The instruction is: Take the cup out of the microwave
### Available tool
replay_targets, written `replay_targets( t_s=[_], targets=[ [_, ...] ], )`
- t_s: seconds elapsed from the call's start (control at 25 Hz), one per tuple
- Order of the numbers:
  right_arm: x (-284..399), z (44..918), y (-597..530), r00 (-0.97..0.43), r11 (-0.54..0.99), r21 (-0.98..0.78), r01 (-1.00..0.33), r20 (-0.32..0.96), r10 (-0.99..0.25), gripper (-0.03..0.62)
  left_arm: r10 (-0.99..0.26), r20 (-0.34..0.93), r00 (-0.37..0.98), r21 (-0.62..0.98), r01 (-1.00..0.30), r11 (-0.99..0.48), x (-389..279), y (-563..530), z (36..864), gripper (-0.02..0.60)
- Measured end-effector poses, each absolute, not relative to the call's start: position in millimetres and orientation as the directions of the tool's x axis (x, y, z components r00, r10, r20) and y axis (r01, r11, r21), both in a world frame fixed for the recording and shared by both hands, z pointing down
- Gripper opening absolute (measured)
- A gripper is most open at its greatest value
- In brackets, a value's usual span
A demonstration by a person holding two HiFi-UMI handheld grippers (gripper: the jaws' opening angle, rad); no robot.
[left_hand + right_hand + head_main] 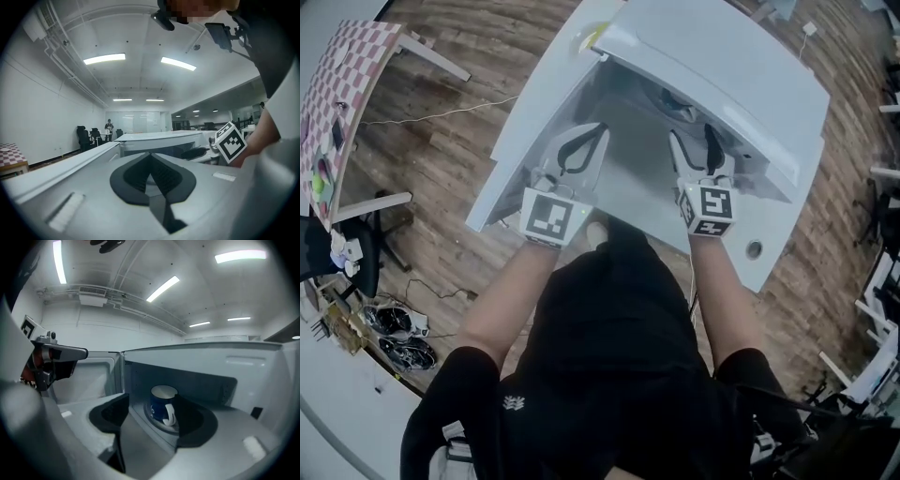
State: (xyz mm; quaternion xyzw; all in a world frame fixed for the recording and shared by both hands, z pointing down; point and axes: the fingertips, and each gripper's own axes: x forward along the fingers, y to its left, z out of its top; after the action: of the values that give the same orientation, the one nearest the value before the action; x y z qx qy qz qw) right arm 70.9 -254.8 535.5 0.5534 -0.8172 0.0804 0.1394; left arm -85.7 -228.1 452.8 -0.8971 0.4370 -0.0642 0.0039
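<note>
The blue cup [164, 406] stands upright inside the open microwave [206, 373], straight ahead of the spread right tongs [152, 404], which are nearer; the left tongs [151, 159] are pressed together, empty.

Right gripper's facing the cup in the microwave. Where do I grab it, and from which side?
Grip the cup across its body, coming straight in through the microwave front. It stands upright, handle towards the right gripper, whose open jaws can pass either side.
</note>
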Motion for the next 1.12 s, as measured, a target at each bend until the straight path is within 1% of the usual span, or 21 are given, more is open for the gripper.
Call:
replay_targets(
  t_s=[0.04, 0.08, 0.28, 0.52, 0.76, 1.12],
  targets=[
    [70, 539, -261, -0.347, 0.374, 0.027, -0.927, 0.316, -0.883, 0.311, -0.783, 0.114, 0.612, -0.062, -0.782, -0.62, -84, -233, 454, 0.002],
    [70, 542, -266, -0.343, 0.371, 0.031, -0.928, 0.316, -0.884, 0.332, -0.781, 0.118, 0.614, -0.065, -0.78, -0.623, -83, -236, 456, 0.002],
    [70, 560, -285, -0.309, 0.34, 0.036, -0.94, 0.336, -0.89, 0.397, -0.775, 0.135, 0.617, -0.06, -0.776, -0.628, -78, -251, 469, 0.002],
    [67, 576, -302, -0.298, 0.33, 0.022, -0.944, 0.373, -0.879, 0.405, -0.753, 0.156, 0.639, -0.041, -0.758, -0.651, -68, -261, 474, 0.002],
    [64, 586, -323, -0.338, 0.357, -0.02, -0.934, 0.375, -0.863, 0.466, -0.75, 0.177, 0.637, -0.048, -0.756, -0.653, -63, -277, 482, 0.002],
    [70, 599, -348, -0.311, 0.32, -0.041, -0.947, 0.374, -0.874, 0.469, -0.746, 0.177, 0.642, -0.046, -0.752, -0.658, -54, -293, 486, 0.002]
  ],
)
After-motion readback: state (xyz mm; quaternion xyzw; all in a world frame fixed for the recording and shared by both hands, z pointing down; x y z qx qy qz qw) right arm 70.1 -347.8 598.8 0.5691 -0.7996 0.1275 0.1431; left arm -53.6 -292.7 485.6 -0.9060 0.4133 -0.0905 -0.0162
